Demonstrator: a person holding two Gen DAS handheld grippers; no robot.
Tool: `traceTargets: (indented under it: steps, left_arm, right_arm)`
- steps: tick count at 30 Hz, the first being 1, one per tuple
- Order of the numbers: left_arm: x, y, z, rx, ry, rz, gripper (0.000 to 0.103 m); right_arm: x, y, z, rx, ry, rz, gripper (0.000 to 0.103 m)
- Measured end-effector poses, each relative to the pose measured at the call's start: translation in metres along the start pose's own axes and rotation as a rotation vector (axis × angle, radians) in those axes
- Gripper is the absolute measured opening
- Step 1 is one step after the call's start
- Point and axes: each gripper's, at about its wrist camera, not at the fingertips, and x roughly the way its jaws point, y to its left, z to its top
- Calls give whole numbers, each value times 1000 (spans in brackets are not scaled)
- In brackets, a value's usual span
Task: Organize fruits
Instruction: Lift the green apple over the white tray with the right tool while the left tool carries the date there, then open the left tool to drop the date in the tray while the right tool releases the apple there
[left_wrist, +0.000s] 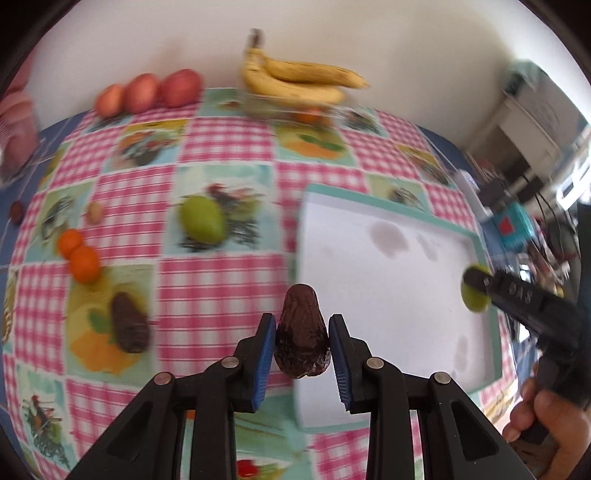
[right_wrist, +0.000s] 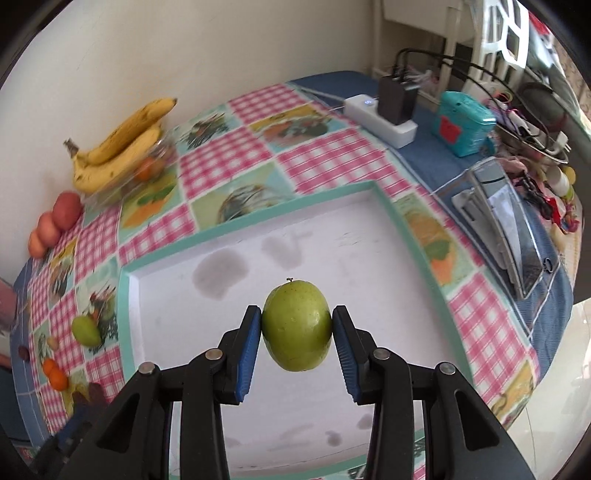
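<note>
Over the white tray (right_wrist: 369, 236) on the desk (left_wrist: 221, 280), you are carrying two fruits at once, probably so both can be set down in a single trip.

Left claw (left_wrist: 302, 334): you are gripping a dark avocado (left_wrist: 301, 332) between its blue pads, jaws narrowed to the fruit's width, just short of the tray's near edge.

Right claw (right_wrist: 297, 326): you are clamping a green apple (right_wrist: 297, 325), stem up, above the tray's middle.

Still waiting outside: bananas (left_wrist: 295, 79), red apples (left_wrist: 147, 92), oranges (left_wrist: 79, 256), a second green fruit (left_wrist: 202, 223).
</note>
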Motion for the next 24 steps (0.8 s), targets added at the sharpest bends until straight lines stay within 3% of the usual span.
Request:
traceTargets:
  steps: [5,12,24]
  left_arm:
    - [15,-30,-10,87,41,-22,32]
    - [47,-40,-24,109,151,-4,32]
    - [53,-36,-22,94,170,-10,33]
  right_arm:
    - [10,-9,0,23,27,11,41]
    - [47,-10,-9,28,131,16,41]
    - [46,-6,-10,2,126,1,42]
